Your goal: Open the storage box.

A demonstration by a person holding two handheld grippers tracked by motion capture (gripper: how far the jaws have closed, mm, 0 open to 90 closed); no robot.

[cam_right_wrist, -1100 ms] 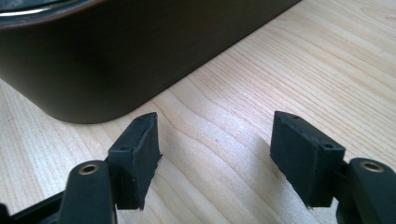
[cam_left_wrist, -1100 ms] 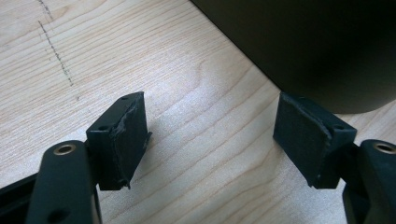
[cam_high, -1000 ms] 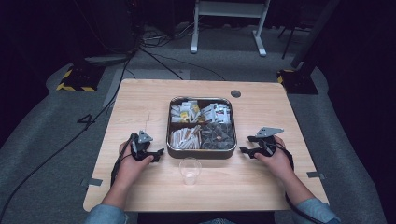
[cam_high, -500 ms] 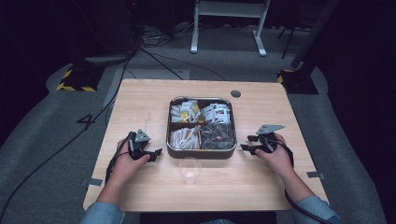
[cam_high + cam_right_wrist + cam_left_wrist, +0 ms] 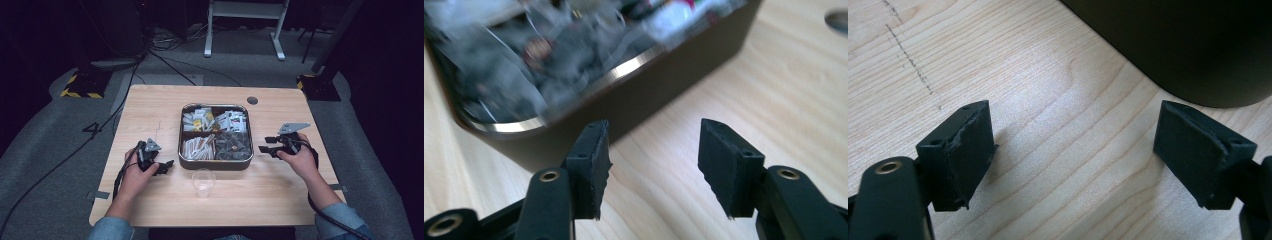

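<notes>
The pale wooden tabletop (image 5: pixel 150 105) carries everything here, and it sits lengthwise across the person's reach, so both forearms come in over its near edge.

At its middle stands the dark, square metal tin with rounded corners and a shiny rim (image 5: pixel 216 162), split into 4 compartments. The 2 far ones hold light packets with yellow and dark printing, the near-left one pale paper sticks, and the near-right one dark wrapped sachets. My guess is that it was set centrally so that either hand can get at it.

The small clear plastic cup (image 5: pixel 203 182) stands upright and empty just in front of the tin, toward the near edge, probably waiting to receive something picked from a compartment.

The left gripper (image 5: pixel 161 167) rests low by the tin's near-left corner, well to the left of the cup. In the left gripper view its jaws have just been opening; they stand wide with bare wood between them and the tin's dark wall just beyond. It looks parked rather than working.

The right gripper (image 5: pixel 266 147) is lifted off the wood beside the tin's right wall, aimed at the near-right compartment. In the right gripper view its jaws have just been closing to a middling gap, with nothing between them, which reads to me as sizing up for 1 slim sachet before dipping in.
</notes>
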